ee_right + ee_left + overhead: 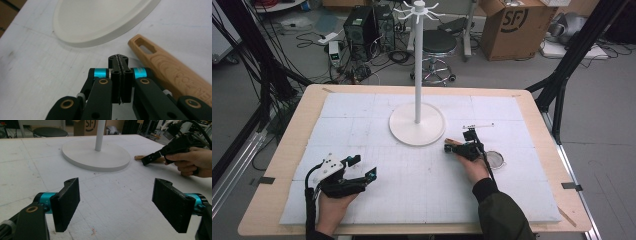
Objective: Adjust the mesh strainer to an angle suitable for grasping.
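Fingers (67,203) of the left gripper (361,167) stand wide apart with nothing between them, while those (116,75) of the right gripper (451,148) are pressed flat together, pad against pad, holding nothing. At the near left of the white foam-covered bench (377,200), the left hand (334,200) rests low with its forearm coming in from the bench's near edge, the gripper angled forward and to the right toward the middle. The right hand (473,162) reaches farther forward, its dark sleeve (499,212) running back to the near edge and its gripper pointing left toward the round base (417,125) of a tall white stand (417,60). A wooden handle (166,66) with a slot near its tip lies on the bench just beside the closed right fingers, on their right in the right gripper view, its tip near the rim of the base. A round mesh strainer head (495,159) lies just right of the right hand in the high view. Beyond the bench sit a stool (439,47), a cardboard box (517,25) and a computer case (362,25) on the floor.
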{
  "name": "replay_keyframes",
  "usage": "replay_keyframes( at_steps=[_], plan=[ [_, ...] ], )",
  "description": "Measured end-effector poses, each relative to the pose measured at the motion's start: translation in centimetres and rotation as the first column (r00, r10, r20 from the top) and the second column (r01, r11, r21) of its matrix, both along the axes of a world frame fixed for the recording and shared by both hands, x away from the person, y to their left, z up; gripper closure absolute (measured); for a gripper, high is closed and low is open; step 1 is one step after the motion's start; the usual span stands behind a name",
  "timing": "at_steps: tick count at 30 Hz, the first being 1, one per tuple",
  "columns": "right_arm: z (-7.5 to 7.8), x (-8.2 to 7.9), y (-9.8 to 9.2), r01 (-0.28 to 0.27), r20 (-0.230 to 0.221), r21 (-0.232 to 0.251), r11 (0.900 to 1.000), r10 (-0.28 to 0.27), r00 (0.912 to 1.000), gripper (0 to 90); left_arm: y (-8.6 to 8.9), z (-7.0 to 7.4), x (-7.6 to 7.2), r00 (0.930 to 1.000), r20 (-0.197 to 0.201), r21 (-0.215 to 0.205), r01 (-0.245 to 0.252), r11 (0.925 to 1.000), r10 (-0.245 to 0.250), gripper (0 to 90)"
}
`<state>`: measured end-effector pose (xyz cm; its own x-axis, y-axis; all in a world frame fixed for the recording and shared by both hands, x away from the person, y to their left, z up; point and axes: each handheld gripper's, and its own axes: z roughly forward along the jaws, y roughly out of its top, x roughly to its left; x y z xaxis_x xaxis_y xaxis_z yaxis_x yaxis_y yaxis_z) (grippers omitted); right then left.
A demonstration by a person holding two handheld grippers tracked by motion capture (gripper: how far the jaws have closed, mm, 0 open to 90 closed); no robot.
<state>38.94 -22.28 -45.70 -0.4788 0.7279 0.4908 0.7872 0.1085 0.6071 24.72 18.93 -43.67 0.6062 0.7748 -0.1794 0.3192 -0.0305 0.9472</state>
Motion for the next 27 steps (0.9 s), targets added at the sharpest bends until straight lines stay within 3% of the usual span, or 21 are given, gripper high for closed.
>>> replay_keyframes(
  at_steps=[4,6,10,16,27],
  plan=[
    [1.3,-1.1,-0.5,-0.042,0.058,0.045,0.998,0.040,0.9975,70.1,0.7,-0.2,0.3,0.9999,-0.013,-0.016,-0.009,0.9998,0.009,22.9],
    [1.9,-1.5,-0.8,-0.048,0.050,0.072,0.996,0.045,0.9977,63.8,0.8,-0.2,0.3,0.9998,-0.016,-0.030,-0.007,0.9995,0.007,22.9],
    [2.6,-2.1,-1.6,-0.040,0.055,0.071,0.997,0.036,0.9979,52.2,0.9,-0.1,0.2,0.9999,-0.012,-0.030,-0.011,0.9995,0.011,22.9],
    [3.1,-2.4,-3.6,-0.002,0.078,0.047,0.999,-0.002,0.9969,43.7,0.7,0.0,0.0,1.0000,-0.007,-0.025,-0.006,0.9997,0.006,22.9],
    [4.2,-2.9,-7.2,0.048,0.098,-0.011,0.999,-0.047,0.9940,40.9,0.6,-0.1,0.2,0.9999,-0.013,-0.022,-0.010,0.9997,0.009,22.8]
  ],
)
